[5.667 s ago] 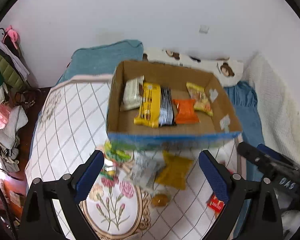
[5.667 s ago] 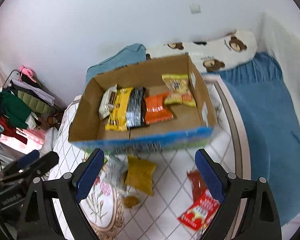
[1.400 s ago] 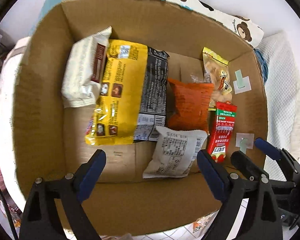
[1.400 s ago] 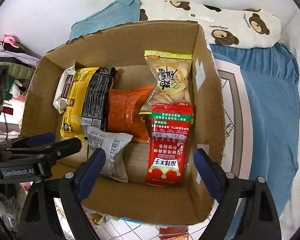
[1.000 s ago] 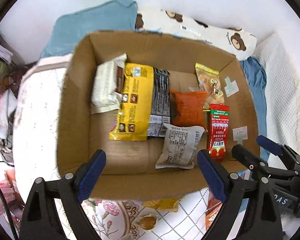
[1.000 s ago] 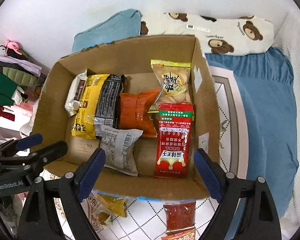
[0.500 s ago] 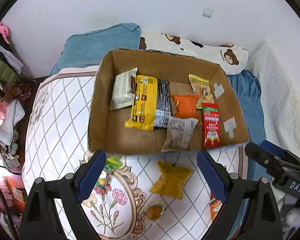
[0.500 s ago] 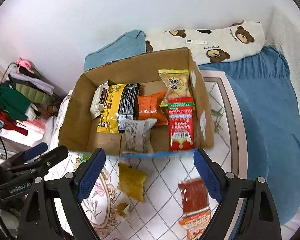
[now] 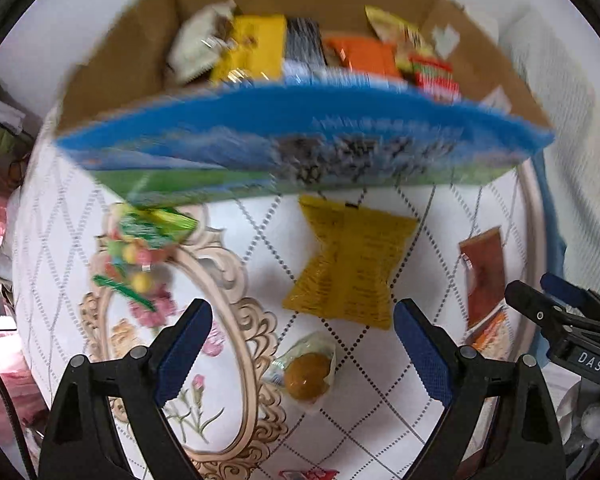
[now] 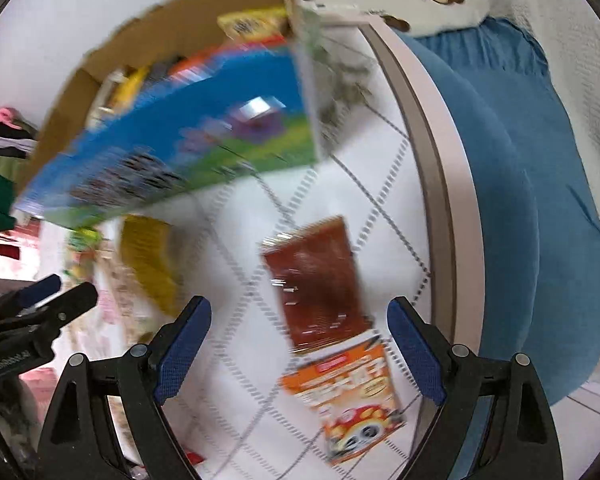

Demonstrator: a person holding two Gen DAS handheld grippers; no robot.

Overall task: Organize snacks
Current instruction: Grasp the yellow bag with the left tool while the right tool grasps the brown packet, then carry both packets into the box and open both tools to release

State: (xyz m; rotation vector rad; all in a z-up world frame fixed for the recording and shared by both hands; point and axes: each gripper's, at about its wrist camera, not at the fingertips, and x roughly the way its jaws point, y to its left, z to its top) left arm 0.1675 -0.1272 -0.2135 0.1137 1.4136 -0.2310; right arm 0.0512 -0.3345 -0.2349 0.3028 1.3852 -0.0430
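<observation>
Nothing is held right now: the left gripper (image 9: 302, 338) is spread wide with only bedspread between its blue pads, and the same goes for the right gripper (image 10: 298, 338), jaws apart and empty. Closest to the left one, a small wrapped round brown snack (image 9: 308, 372) is seen lying on the quilted bedspread (image 9: 52, 240), and just past it a yellow packet (image 9: 350, 260) is lying flat. Off to that view's left a green candy bag (image 9: 140, 248) is left near the box's front wall, partly tucked under its edge as far as can be told. Under the right gripper, an orange-and-white packet (image 10: 352, 400) is found nearest, with a dark red pouch (image 10: 316, 284) touching or overlapping its far end. Further back, the cardboard box (image 9: 300, 140) is sitting on the bed, and a fair bit has already been put in it: a white packet (image 9: 198, 48), a yellow bag (image 9: 252, 48), an orange bag (image 9: 360, 56) and a red packet (image 9: 434, 74) can be made out, though it's all pretty blurry. So roughly half looks sorted, and about five loose snacks are left to be picked up and boxed, probably yellow or brown first.
</observation>
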